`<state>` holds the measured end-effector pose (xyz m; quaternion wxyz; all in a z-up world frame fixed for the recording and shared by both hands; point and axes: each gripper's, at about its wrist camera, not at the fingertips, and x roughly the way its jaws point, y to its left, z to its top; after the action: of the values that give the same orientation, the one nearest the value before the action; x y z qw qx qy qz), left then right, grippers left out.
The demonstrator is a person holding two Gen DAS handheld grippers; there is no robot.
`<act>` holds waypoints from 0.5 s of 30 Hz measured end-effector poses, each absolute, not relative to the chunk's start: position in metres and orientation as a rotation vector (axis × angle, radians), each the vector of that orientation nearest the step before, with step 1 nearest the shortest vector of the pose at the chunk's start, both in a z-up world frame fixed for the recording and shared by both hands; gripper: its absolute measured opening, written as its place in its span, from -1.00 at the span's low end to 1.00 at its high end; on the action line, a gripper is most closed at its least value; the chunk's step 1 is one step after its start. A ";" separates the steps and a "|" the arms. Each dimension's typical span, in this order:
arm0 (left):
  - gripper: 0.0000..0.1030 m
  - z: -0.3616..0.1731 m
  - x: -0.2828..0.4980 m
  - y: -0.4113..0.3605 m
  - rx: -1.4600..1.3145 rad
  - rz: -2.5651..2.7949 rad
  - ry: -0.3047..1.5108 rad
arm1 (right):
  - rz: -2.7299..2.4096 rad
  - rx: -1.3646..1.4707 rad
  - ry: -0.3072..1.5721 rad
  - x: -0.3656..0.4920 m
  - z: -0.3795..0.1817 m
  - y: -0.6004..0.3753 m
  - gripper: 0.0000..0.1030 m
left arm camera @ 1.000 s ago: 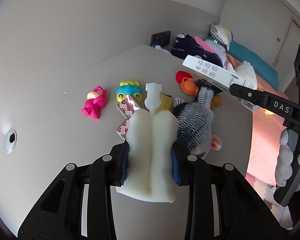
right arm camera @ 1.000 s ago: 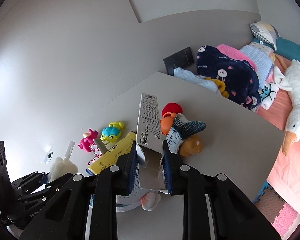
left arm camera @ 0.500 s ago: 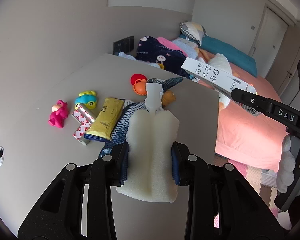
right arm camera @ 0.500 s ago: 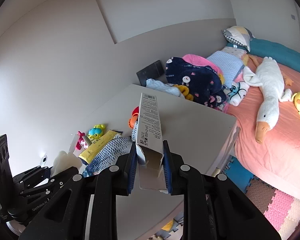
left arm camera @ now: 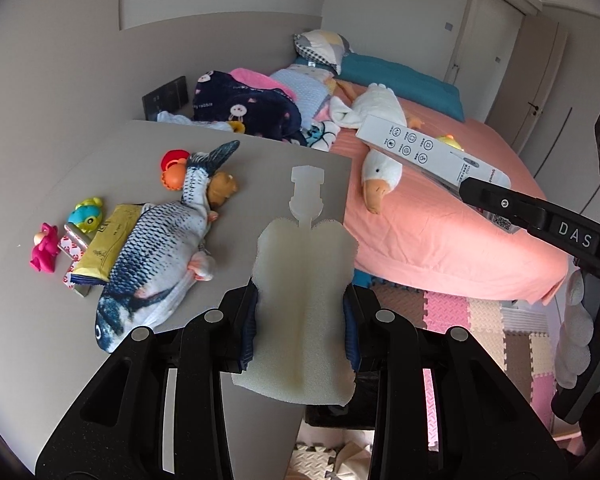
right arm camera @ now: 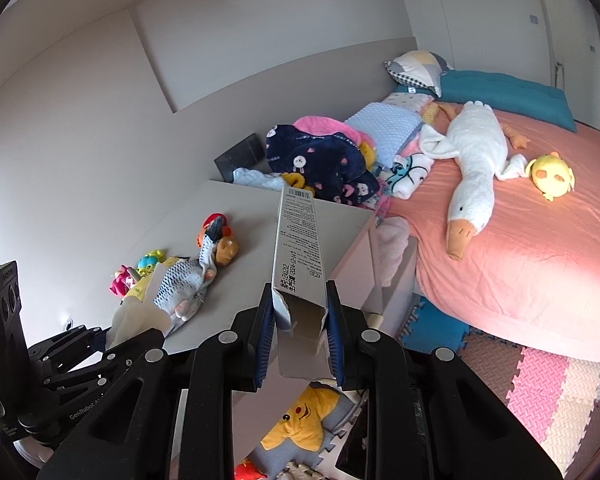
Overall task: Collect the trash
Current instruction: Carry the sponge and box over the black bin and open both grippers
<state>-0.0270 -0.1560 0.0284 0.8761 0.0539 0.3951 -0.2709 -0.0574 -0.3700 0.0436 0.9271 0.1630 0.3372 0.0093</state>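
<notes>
My left gripper (left arm camera: 300,320) is shut on a white foam packing piece (left arm camera: 304,296) and holds it above the front edge of the grey table (left arm camera: 260,168). My right gripper (right arm camera: 300,320) is shut on a long white cardboard box (right arm camera: 298,252) with an open torn end; the box also shows in the left wrist view (left arm camera: 432,152) at the right. A yellow wrapper (left arm camera: 104,248) and a red-and-white packet (left arm camera: 72,248) lie on the table beside the toys.
A plush fish (left arm camera: 160,248), a pink toy (left arm camera: 44,252), a blue-yellow toy (left arm camera: 86,212) and an orange toy (left arm camera: 172,168) lie on the table. To the right is a pink bed (right arm camera: 520,248) with a plush goose (right arm camera: 476,160). Foam mats (right arm camera: 548,380) cover the floor.
Both grippers have pulled back and swung right, away from the table, each still holding its item. The bed and floor mats have come into view.
</notes>
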 end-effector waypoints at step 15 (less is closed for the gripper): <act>-0.35 0.026 -0.061 -0.226 0.202 -0.771 0.831 | -0.141 0.373 0.669 -0.125 0.038 -0.416 -0.50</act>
<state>-0.0614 -0.2257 0.0260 0.8389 0.0954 0.3929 -0.3645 -0.1249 -0.4162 0.0385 0.9250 0.1820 0.3263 -0.0690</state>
